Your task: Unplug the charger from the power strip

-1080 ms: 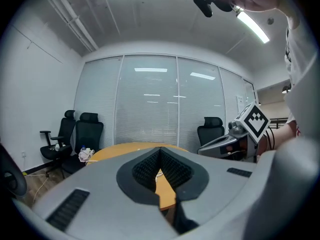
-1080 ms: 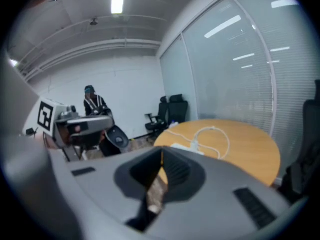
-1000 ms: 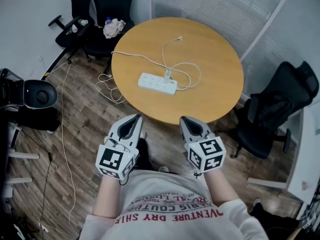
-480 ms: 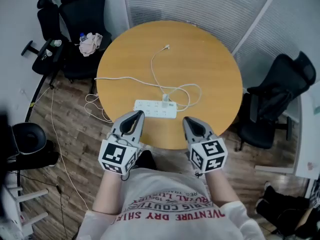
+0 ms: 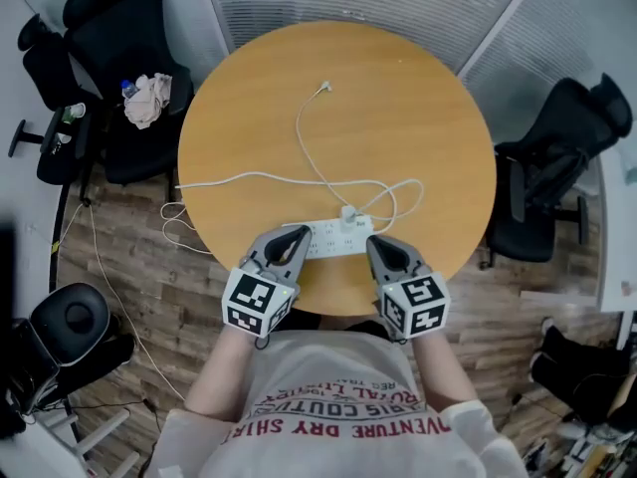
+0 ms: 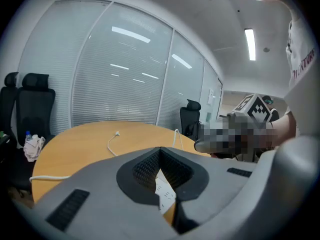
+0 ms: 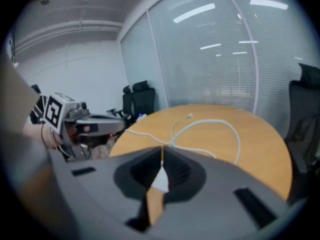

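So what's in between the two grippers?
The white power strip lies on the round table between the left gripper and the right gripper, with the charger plugged into it. The head view shows this.

The right gripper's (image 7: 161, 159) jaws meet at their tips with nothing between them. Beyond them a white cable (image 7: 227, 129) loops across the round table (image 7: 260, 151). The left gripper (image 7: 117, 125) hangs by the table's left side, with black chairs (image 7: 137, 100) behind it.
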